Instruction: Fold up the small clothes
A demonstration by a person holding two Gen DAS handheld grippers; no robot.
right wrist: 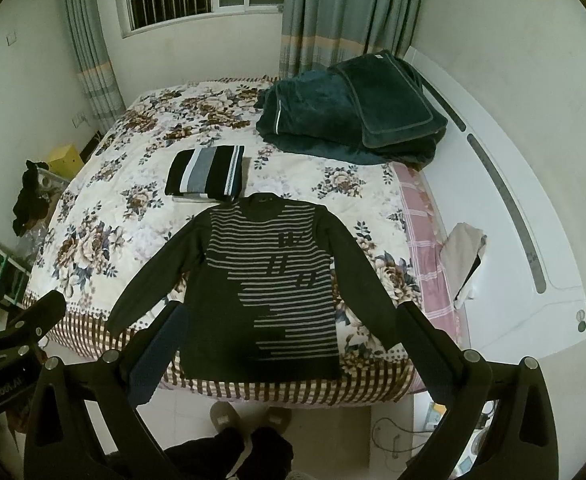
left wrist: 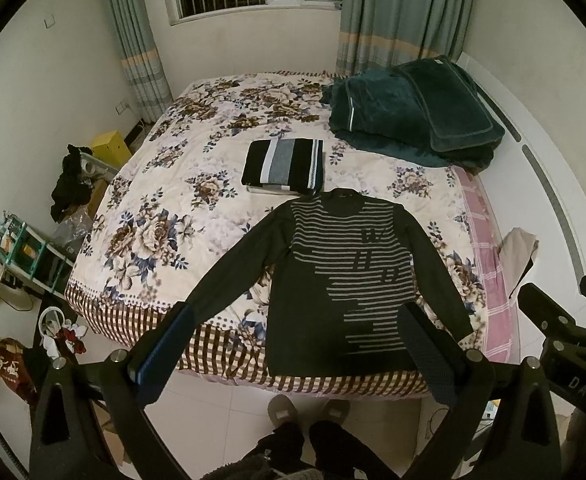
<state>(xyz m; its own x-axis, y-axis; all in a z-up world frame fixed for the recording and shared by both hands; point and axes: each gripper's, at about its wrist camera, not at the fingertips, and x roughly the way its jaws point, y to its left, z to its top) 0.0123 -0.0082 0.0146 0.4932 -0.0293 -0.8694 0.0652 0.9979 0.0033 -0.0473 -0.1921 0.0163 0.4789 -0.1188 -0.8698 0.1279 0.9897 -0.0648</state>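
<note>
A dark long-sleeved sweater (left wrist: 333, 280) (right wrist: 269, 292) with grey stripes lies flat, face up, on the floral quilt (left wrist: 165, 184) (right wrist: 105, 208). Its sleeves spread out and its hem is at the bed's near edge. Behind its collar sits a folded black, white and grey striped garment (left wrist: 283, 166) (right wrist: 207, 174). My left gripper (left wrist: 297, 336) hovers open over the hem, holding nothing. My right gripper (right wrist: 293, 340) hovers open beside it, also over the hem, with nothing between its fingers. Each gripper shows at the edge of the other's view.
A folded dark green blanket (left wrist: 409, 116) (right wrist: 349, 112) fills the bed's far right corner. A beige cloth (left wrist: 519, 256) (right wrist: 463, 256) lies by the white headboard (right wrist: 505, 240). The person's slippers (left wrist: 283, 410) (right wrist: 225, 416) stand at the bed's foot. Floor clutter (left wrist: 25, 248) lines the left side.
</note>
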